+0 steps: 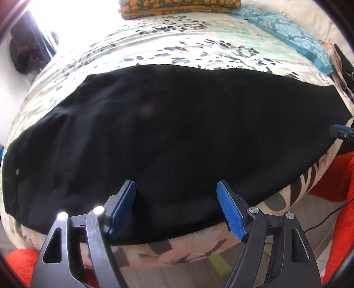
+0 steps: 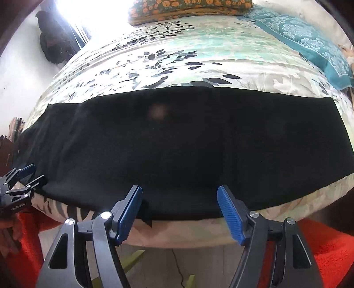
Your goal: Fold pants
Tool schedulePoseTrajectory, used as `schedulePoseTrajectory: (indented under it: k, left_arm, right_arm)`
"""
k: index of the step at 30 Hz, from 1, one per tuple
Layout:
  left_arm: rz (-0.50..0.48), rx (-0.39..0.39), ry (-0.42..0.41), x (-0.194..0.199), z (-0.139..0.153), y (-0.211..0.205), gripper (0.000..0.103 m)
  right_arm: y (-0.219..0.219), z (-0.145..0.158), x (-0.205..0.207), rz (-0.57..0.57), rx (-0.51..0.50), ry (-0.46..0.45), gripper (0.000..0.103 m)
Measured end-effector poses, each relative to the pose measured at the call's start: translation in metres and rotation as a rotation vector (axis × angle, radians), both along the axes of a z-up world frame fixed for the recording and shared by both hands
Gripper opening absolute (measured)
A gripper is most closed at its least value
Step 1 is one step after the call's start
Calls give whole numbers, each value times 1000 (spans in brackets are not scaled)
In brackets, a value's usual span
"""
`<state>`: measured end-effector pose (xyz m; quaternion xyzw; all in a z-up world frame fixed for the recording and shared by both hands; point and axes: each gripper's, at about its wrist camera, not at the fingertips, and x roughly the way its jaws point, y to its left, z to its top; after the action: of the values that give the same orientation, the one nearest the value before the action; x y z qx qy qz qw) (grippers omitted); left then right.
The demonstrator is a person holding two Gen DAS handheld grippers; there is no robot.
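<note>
Black pants (image 1: 168, 137) lie flat in a long band across the near part of a bed, also in the right wrist view (image 2: 177, 146). My left gripper (image 1: 177, 188) is open and empty, hovering over the pants' near edge. My right gripper (image 2: 179, 192) is open and empty over the near edge further right. The left gripper also shows at the left edge of the right wrist view (image 2: 28, 175), and a blue fingertip of the right gripper at the right edge of the left wrist view (image 1: 341, 131).
The bed has a floral sheet (image 2: 177, 57). An orange-flowered folded cloth (image 2: 190, 8) lies at the far end, a teal pillow (image 2: 309, 44) at the far right. An orange-red rug (image 2: 327, 250) and a cable (image 1: 320, 223) lie on the floor below.
</note>
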<state>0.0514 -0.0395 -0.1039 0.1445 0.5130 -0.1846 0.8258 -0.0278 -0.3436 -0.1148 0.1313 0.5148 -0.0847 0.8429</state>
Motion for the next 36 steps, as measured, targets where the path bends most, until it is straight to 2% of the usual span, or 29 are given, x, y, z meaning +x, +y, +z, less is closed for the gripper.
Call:
schedulePoseTrajectory:
  k: [2,6,8,10,12,13,14,15,16,17,19,21,25,29,34,36]
  left_arm:
    - [13,-58,-38,-1,12,1,77]
    - [-43,-150,-83,2,33,-27,78]
    - [-102,-173,-97,3,39,-51,80]
    - [-173,-183,-110,-2,38,-77,83]
    - [-244,-148,-105,-14,24,-98,84]
    - [-259,-97,-84,-16,10,-106,84]
    - [-255,-51,-46,-19,-7,-111,79]
    - [-234,-51,-11,-18,-18,-109,78]
    - [-199,-123,-24,-19,-18,-98,78]
    - [-177,-147,-12,-22,-17,-91,78]
    - [-182,-145,10,-18,-13,-87,78]
    - [-172,-127,10,-18,-13,-87,78]
    - [-165,-130,1,-21,-14,-85,78]
    - [-165,-126,-8,-15,-19,-86,79]
    - [-168,-129,-12,-15,-19,-84,79]
    - [-169,-132,-14,-15,-19,-84,79]
  right_arm:
    - [-22,15,-13,-90,74,-118,70]
    - [-88,36,-55,-390,245,-324,70]
    - [-127,57,-82,-528,241,-441,70]
    - [-167,79,-103,-618,170,-515,70]
    - [-204,96,-116,-664,116,-523,73]
    - [-221,99,-120,-671,129,-509,73]
    - [-234,95,-124,-683,176,-485,73]
    - [-244,90,-133,-700,255,-465,73]
    - [-251,79,-139,-720,357,-462,73]
    - [-249,63,-145,-740,455,-469,73]
    - [-247,35,-154,-766,610,-471,73]
    - [-237,11,-159,-792,678,-452,73]
    - [-235,-21,-160,-837,696,-433,73]
    - [-243,-19,-158,-826,667,-478,73]
    - [-253,-24,-145,-779,624,-426,72]
    - [-252,-24,-145,-765,615,-422,65]
